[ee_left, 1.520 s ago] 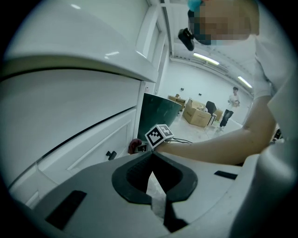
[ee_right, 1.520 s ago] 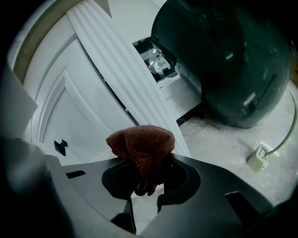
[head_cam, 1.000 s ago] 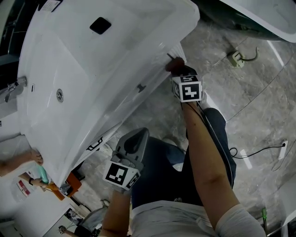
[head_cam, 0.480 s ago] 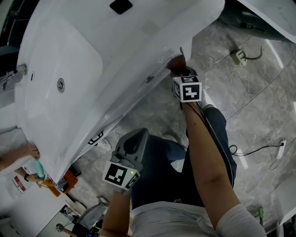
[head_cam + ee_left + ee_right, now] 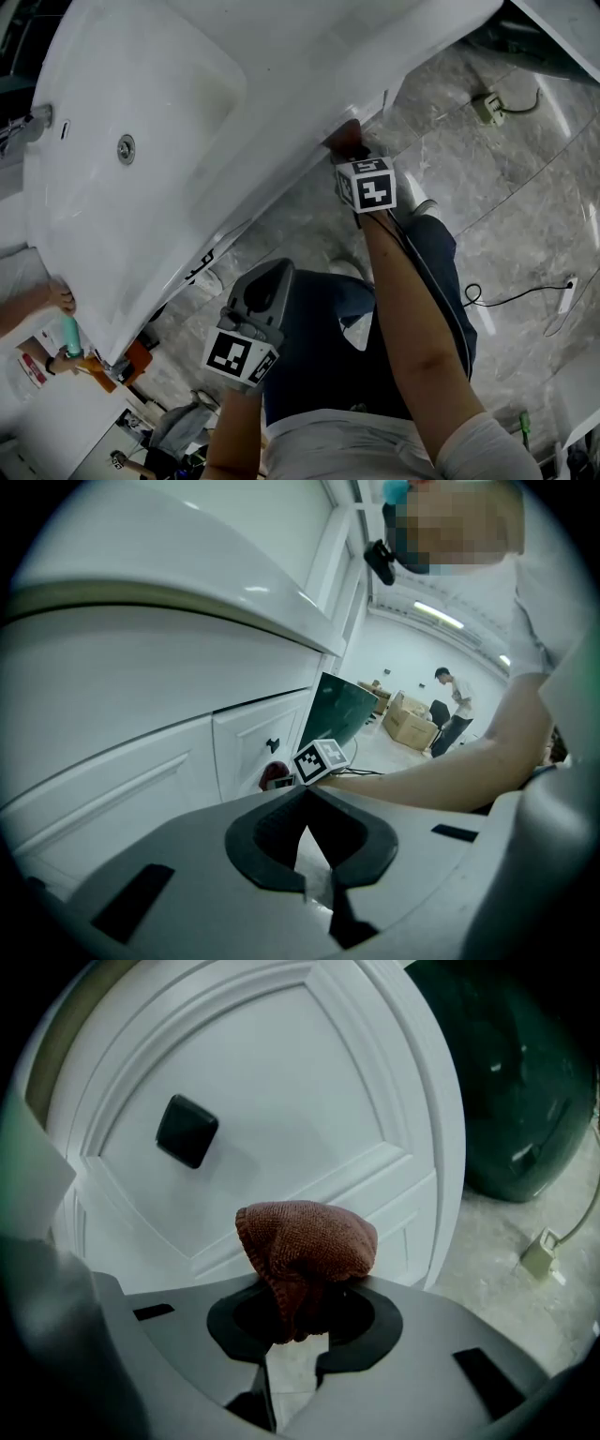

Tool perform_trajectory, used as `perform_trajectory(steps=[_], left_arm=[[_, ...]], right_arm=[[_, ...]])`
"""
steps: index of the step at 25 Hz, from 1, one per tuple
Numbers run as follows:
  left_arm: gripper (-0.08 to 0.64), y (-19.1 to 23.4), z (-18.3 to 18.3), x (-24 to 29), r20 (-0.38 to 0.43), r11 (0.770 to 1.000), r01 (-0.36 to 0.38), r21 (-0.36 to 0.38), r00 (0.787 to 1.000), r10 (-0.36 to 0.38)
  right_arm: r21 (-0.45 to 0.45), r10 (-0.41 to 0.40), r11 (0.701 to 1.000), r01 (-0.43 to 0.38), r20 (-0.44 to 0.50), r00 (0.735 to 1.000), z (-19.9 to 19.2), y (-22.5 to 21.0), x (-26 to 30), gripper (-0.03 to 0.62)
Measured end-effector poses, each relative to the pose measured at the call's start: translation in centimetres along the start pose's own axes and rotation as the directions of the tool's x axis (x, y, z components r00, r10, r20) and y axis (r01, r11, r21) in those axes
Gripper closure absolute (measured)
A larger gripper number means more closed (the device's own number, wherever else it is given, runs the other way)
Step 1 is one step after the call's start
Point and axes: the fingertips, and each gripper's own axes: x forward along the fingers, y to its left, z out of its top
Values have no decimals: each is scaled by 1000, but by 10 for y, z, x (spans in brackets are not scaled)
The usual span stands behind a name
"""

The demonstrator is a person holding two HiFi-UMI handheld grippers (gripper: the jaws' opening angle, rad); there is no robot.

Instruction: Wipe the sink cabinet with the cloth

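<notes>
Gripping brown cloth [image 5: 307, 1237] in right tongs [image 5: 298, 1309] at the white sink cabinet door [image 5: 291, 1110]; holding left tongs [image 5: 305, 797] closed, empty, well apart.

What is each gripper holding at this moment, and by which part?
The right gripper is shut on the brown cloth, pinching its gathered lower end; the bulk bulges out toward the cabinet door. The left gripper holds nothing.

Bathroom-fittings showroom or workroom, indoor: white basin [image 5: 187, 94] on white panelled sink cabinet [image 5: 281, 1101], grey marble-pattern floor [image 5: 525, 187] with loose cable [image 5: 506, 298] and socket block [image 5: 485, 107], cardboard boxes [image 5: 410, 726] in the bright hall behind.
</notes>
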Motion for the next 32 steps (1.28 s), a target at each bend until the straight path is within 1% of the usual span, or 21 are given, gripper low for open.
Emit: perform_trajectory(steps=[6, 12, 15, 21, 24, 26, 29, 32], left_arm=[[548, 10, -7, -21, -6, 1000, 0, 0, 1000, 0], [548, 19, -13, -43, -8, 1000, -17, -8, 1000, 17], [548, 23, -16, -52, -11, 1000, -26, -11, 1000, 26], [548, 25, -19, -57, -10, 999, -34, -7, 999, 33], [548, 26, -14, -57, -1, 999, -41, -26, 999, 41], [548, 18, -9, -58, -8, 999, -23, -30, 1000, 23], [548, 4, 1, -58, -29, 1000, 17, 6, 999, -16], [549, -1, 13, -61, -39, 999, 30, 12, 999, -30]], right_arm=[[-43, 66, 997, -69, -72, 995, -30, 53, 9, 503], [-77, 143, 985, -157, -158, 977, -61, 106, 19, 503], [-82, 164, 980, -181, -178, 970, -70, 122, 21, 503], [-74, 154, 983, -170, -183, 971, -70, 123, 20, 503], [-71, 167, 981, -182, -183, 969, -65, 131, 14, 503], [-75, 190, 976, -205, -169, 967, -60, 144, 6, 503], [-88, 206, 971, -221, -148, 967, -48, 158, -8, 503], [-89, 236, 965, -249, -134, 963, -34, 169, -22, 503]])
